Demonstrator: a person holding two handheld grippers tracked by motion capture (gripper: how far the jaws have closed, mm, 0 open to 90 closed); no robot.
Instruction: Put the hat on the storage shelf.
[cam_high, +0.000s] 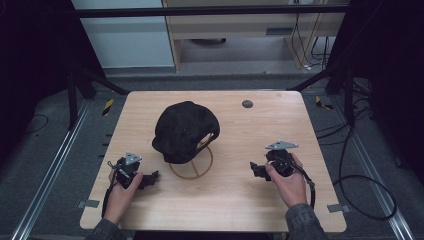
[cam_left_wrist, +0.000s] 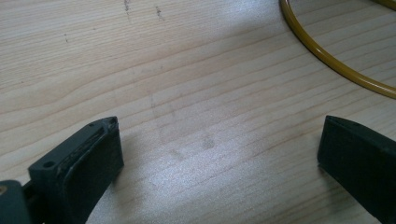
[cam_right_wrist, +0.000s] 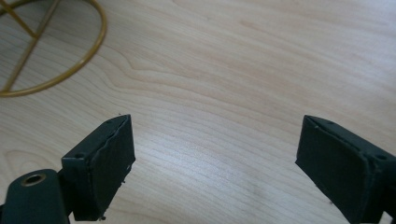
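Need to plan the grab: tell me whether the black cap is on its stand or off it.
On it. The black cap sits atop the gold wire stand, whose ring base rests on the table; both grippers are apart from it.

Dim room; grey floor (cam_high: 45, 150); pale wooden cabinet (cam_high: 240, 25) behind table (cam_high: 280, 125).
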